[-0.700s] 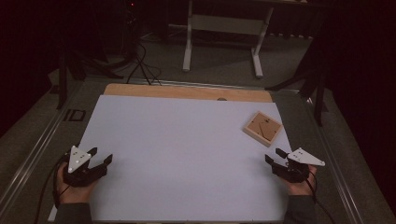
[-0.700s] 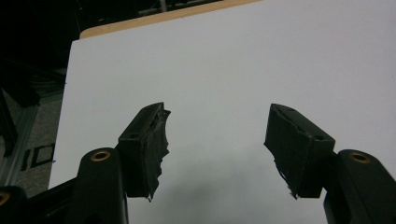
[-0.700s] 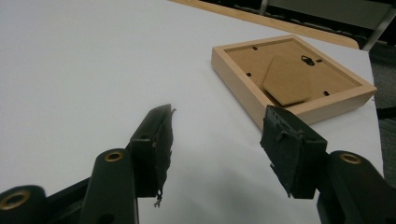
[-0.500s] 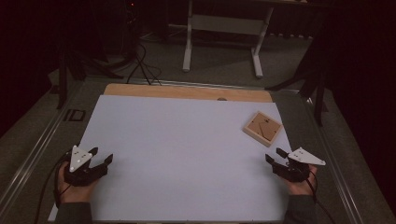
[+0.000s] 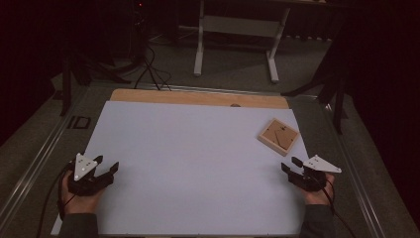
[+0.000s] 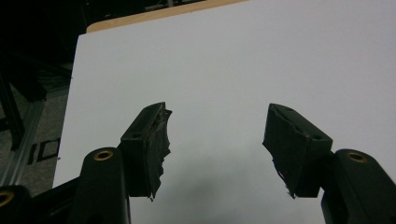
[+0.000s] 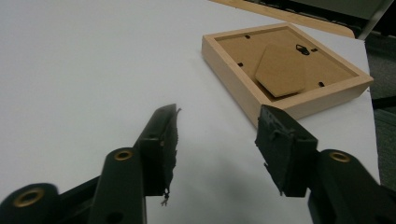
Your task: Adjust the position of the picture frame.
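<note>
A small wooden picture frame [image 5: 278, 135] lies face down at the right side of the white table [image 5: 198, 158], its brown backing board and stand turned up. In the right gripper view the picture frame [image 7: 285, 70] sits just beyond the jaws, a little to their right. My right gripper [image 5: 291, 165] rests near the table's right front, open, nothing between its jaws, a short way in front of the frame. My left gripper [image 5: 106, 163] rests at the left front, open and empty over bare white surface; the left gripper [image 6: 215, 135] shows its taped pads wide apart.
A wooden strip [image 5: 198, 97] runs along the table's far edge. Metal rails [image 5: 29, 163] border the table at left and right. Beyond stand a white desk frame [image 5: 237, 39] and cables [image 5: 148, 69] on the dark floor.
</note>
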The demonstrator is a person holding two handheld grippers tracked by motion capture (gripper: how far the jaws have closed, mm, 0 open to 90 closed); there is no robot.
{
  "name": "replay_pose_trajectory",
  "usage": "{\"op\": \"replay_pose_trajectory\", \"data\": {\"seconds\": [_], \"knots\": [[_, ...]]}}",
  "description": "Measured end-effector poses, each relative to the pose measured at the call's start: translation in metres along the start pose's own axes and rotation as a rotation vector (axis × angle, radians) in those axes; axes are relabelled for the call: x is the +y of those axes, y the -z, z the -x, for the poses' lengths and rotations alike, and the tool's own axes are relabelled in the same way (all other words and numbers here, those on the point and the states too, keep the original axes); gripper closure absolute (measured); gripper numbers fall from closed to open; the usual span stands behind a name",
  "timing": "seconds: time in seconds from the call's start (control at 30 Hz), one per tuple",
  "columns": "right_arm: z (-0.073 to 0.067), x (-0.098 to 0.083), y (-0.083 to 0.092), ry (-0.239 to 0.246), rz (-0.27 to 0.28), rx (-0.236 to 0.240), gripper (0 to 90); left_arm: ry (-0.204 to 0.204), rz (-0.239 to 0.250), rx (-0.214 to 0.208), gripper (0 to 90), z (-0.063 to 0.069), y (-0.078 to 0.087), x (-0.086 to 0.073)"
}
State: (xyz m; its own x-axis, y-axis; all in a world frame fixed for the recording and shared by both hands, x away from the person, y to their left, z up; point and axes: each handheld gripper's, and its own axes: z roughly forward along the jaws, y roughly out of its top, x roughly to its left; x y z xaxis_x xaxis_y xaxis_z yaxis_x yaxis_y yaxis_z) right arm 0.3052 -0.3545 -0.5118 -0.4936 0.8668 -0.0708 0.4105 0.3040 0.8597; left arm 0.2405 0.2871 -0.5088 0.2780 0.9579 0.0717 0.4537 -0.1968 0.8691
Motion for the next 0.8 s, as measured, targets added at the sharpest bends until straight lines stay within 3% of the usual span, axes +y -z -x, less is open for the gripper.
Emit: {"op": "replay_pose_trajectory", "data": {"seconds": [0.47, 0.6, 0.8], "knots": [[0.013, 0.005, -0.017, -0.021, -0.072, -0.021, 72.1, -0.008, -0.005, -0.006, 39.9, 0.002, -0.003, 0.0], [0.018, 0.015, -0.021, -0.007, -0.083, -0.07, 88.1, -0.005, -0.005, -0.007, 40.2, 0.002, -0.003, 0.0], [0.03, 0.025, -0.032, -0.018, -0.108, -0.137, 89.8, -0.015, -0.01, -0.01, 40.4, 0.004, -0.004, 0.0]]}}
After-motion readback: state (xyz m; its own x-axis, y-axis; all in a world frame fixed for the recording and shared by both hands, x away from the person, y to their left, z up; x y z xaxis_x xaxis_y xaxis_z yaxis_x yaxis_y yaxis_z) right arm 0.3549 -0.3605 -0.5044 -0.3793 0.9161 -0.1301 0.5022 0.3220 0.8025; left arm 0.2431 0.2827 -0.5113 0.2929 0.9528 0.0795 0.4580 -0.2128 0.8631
